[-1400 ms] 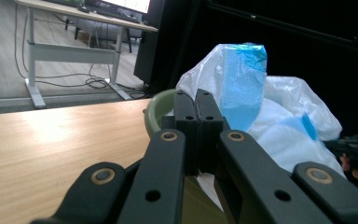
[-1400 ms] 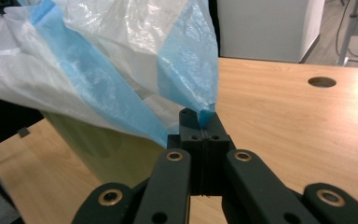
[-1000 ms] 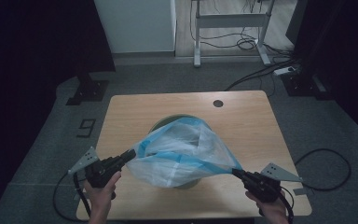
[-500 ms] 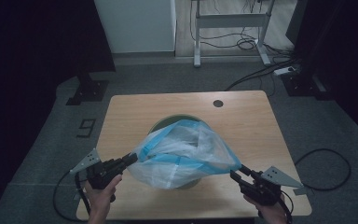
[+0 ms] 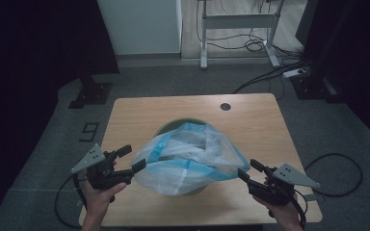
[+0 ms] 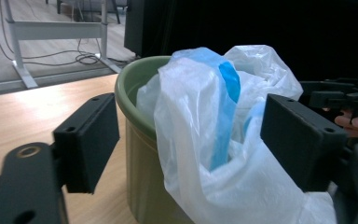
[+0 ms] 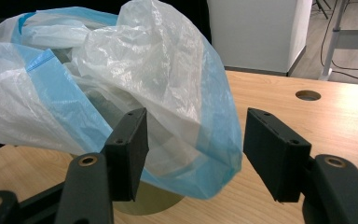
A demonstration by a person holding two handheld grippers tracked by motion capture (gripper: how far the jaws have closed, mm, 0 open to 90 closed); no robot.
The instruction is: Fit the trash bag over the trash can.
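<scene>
The plastic bag (image 5: 188,161) sits in the green bin (image 6: 140,121) at the table (image 5: 260,130) centre. The left gripper (image 5: 131,160) at 8 o'clock and right gripper (image 5: 244,171) at 4 o'clock have just been opening; both stand wide, the bag between the jaws, not pressed.

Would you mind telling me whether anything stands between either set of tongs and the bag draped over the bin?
Nothing visible does. The left tongs and right tongs have just been opening; both are open beside the bag, which is draped over the green bin, with bare table around it.
</scene>
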